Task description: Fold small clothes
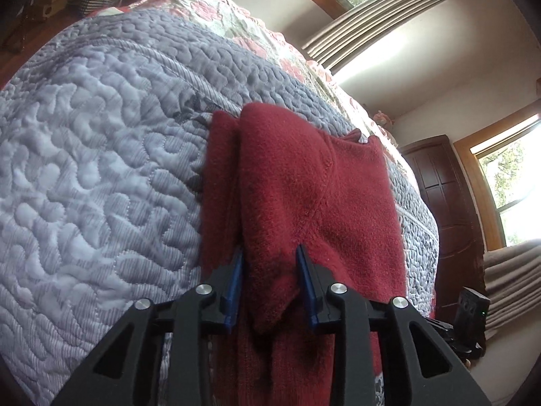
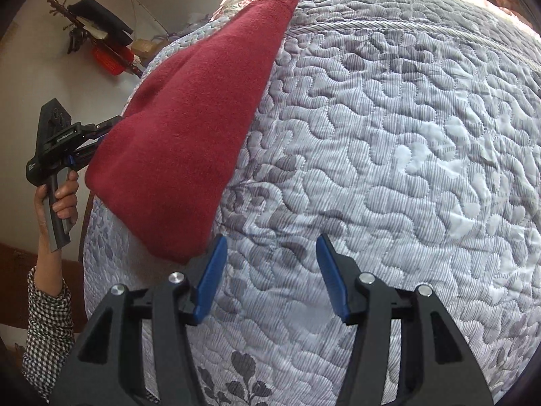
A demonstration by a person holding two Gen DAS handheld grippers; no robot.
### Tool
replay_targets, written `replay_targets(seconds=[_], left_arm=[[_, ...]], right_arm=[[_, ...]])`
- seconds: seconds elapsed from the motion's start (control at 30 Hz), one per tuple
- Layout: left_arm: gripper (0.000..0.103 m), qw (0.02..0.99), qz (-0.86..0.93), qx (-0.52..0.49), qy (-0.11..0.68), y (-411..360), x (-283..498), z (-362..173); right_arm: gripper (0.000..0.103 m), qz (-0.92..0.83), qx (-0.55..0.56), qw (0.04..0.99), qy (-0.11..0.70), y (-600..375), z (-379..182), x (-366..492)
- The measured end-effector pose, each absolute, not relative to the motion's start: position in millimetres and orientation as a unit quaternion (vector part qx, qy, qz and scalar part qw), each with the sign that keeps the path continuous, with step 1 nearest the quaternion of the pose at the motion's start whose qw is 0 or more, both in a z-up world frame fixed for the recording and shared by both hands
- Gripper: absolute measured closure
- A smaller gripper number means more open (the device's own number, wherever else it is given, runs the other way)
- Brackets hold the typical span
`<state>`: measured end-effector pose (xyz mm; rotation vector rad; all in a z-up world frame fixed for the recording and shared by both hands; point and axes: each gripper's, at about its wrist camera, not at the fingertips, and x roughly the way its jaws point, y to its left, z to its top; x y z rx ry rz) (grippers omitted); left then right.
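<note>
Left tool [image 1: 270,270] pinched a fold of the red knit garment [image 1: 304,186], blue fingers [image 1: 236,280] pressing it from both sides; garment lay on grey quilted bedspread [image 1: 101,169] near bed edge — sleeve stretched away across quilt; right tool [image 2: 270,270] spread wide, nothing betw. fingers, over bare quilt just beside garment's near corner; hand [image 2: 62,196] w/ checked sleeve [image 2: 47,331] gripped left tool's handle.

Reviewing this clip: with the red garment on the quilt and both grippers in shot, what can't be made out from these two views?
- What kind of garment the red garment is: folded, no view shows its whole outline.
- Left gripper grip: cloth bulges between the blue fingers, pad contact unclear; in the right wrist view the garment covers its tips.
- Garment's near end: cut off by the left wrist view's bottom edge.
- Shelf clutter: too small.
</note>
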<state>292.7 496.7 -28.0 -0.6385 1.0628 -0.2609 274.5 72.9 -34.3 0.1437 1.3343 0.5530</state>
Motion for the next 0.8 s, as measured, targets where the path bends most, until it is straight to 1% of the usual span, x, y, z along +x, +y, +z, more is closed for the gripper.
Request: replay_targets(seconds=[0.07, 0.13, 0.23, 0.33, 0.4, 0.43, 0.47, 0.5, 0.53, 0.57, 0.6, 0.63, 0.7, 0.8], left_arm=[[0.056, 0.815, -0.126, -0.283, 0.489, 497, 276, -9], [0.052, 0.821, -0.136, -0.261, 0.489, 489, 261, 6], [0.051, 0.817, -0.14, -0.229, 0.511, 468, 251, 11], [0.05, 0.806, -0.127, -0.207, 0.539, 455, 247, -2], [0.05, 0.799, -0.125, -0.211, 0.55, 455, 243, -12], [0.052, 0.796, -0.128, -0.219, 0.549, 456, 242, -16], [0.058, 0.793, -0.132, -0.223, 0.551, 456, 240, -21], [0.064, 0.791, -0.132, -0.219, 0.555, 454, 240, -24], [0.078, 0.791, -0.129, -0.211, 0.56, 451, 239, -27], [0.09, 0.789, -0.127, -0.211, 0.563, 451, 239, -31], [0.092, 0.783, -0.127, -0.22, 0.568, 453, 239, -36], [0.094, 0.779, -0.124, -0.23, 0.57, 456, 239, -38], [0.094, 0.776, -0.125, -0.237, 0.572, 461, 236, -36], [0.094, 0.785, -0.123, -0.223, 0.565, 463, 228, -34]], right_arm=[[0.048, 0.26, 0.073, 0.749, 0.605, 78, -27, 273], [0.047, 0.267, 0.078, 0.748, 0.602, 86, -21, 273], [0.045, 0.274, 0.097, 0.74, 0.606, 102, -19, 277], [0.044, 0.286, 0.119, 0.724, 0.617, 115, -25, 280], [0.042, 0.294, 0.124, 0.711, 0.627, 126, -32, 281], [0.042, 0.287, 0.121, 0.71, 0.632, 131, -37, 282], [0.041, 0.281, 0.12, 0.706, 0.638, 135, -42, 282], [0.042, 0.284, 0.123, 0.699, 0.645, 140, -48, 281], [0.048, 0.287, 0.131, 0.69, 0.652, 143, -55, 282], [0.053, 0.288, 0.142, 0.68, 0.659, 146, -61, 283], [0.067, 0.291, 0.149, 0.675, 0.661, 148, -64, 282], [0.074, 0.293, 0.148, 0.678, 0.658, 149, -62, 280], [0.08, 0.306, 0.143, 0.691, 0.639, 150, -49, 273], [0.082, 0.309, 0.134, 0.704, 0.625, 147, -34, 258]])
